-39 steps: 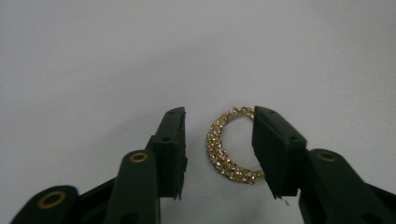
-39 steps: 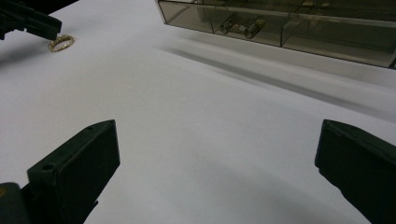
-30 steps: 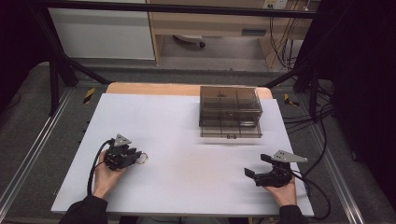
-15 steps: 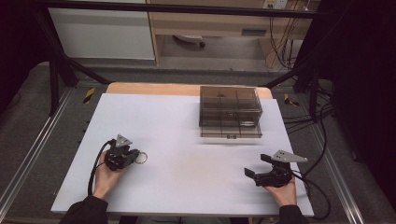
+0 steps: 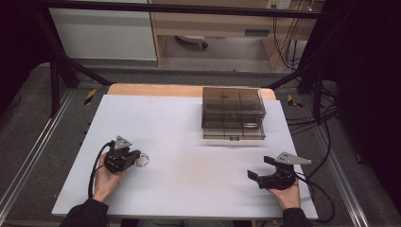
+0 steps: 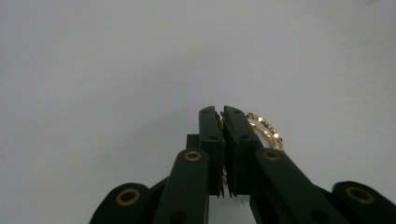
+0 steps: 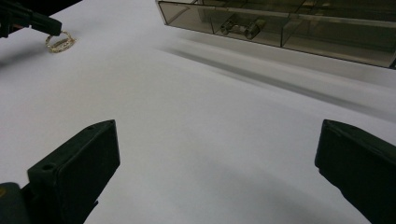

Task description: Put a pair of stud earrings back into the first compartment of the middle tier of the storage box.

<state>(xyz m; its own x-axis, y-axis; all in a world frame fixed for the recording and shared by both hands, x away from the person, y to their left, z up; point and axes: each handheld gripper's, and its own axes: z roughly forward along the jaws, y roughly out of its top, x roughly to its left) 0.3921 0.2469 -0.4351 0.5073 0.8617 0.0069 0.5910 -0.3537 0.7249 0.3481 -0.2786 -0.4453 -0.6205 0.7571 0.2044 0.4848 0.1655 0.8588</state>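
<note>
- I'm pinching a gold chain bracelet in my left tongs, at the bench's 8 o'clock
- I'm holding my right tongs wide apart, gripping nothing, at 4 o'clock

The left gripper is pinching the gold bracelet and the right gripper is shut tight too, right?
Not quite. The left gripper is pinching the gold bracelet, but the right gripper is not shut: the right gripper view shows its jaws spread wide apart over bare table, holding nothing.
</note>
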